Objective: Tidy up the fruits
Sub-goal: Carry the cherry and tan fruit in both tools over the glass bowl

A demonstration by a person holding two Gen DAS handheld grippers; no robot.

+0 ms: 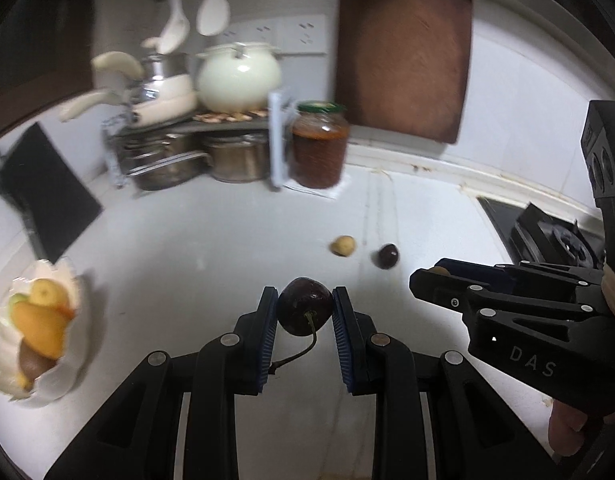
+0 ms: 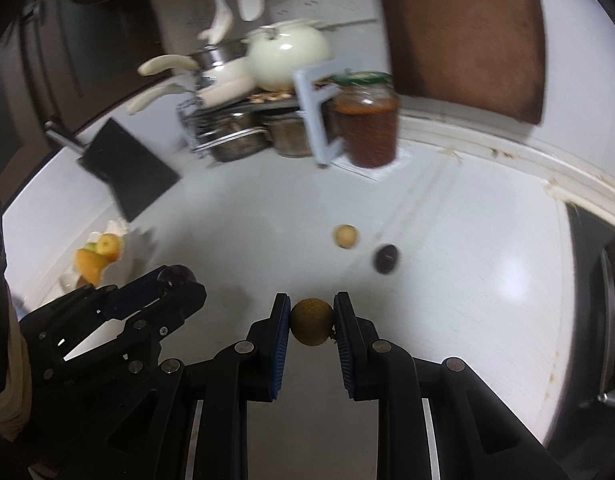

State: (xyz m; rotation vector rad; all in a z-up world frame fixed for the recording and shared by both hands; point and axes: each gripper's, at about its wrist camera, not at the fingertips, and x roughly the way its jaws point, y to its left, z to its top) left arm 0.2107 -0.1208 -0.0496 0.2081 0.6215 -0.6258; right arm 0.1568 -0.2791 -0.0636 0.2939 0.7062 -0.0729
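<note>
Left gripper (image 1: 305, 312) clamps a dark cherry (image 1: 304, 306) between its pads, stem trailing back toward the wrist. Right gripper (image 2: 311, 322) pinches a round tan fruit (image 2: 311, 321), no clear long axis. Ahead of both, a second tan fruit (image 1: 342, 246) and dark fruit (image 1: 387, 256) sit near each other on the counter (image 1: 227, 248). Fruit bowl (image 1: 47, 384) far left of the left gripper.

Dark cherry (image 1: 305, 306), perhaps longan (image 2: 311, 322), both aloft.

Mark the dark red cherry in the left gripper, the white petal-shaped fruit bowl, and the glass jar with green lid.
dark red cherry (image 1: 305, 306), left wrist view, centre of skin.
white petal-shaped fruit bowl (image 1: 53, 380), left wrist view, front wall.
glass jar with green lid (image 1: 318, 152), left wrist view, glass body.
</note>
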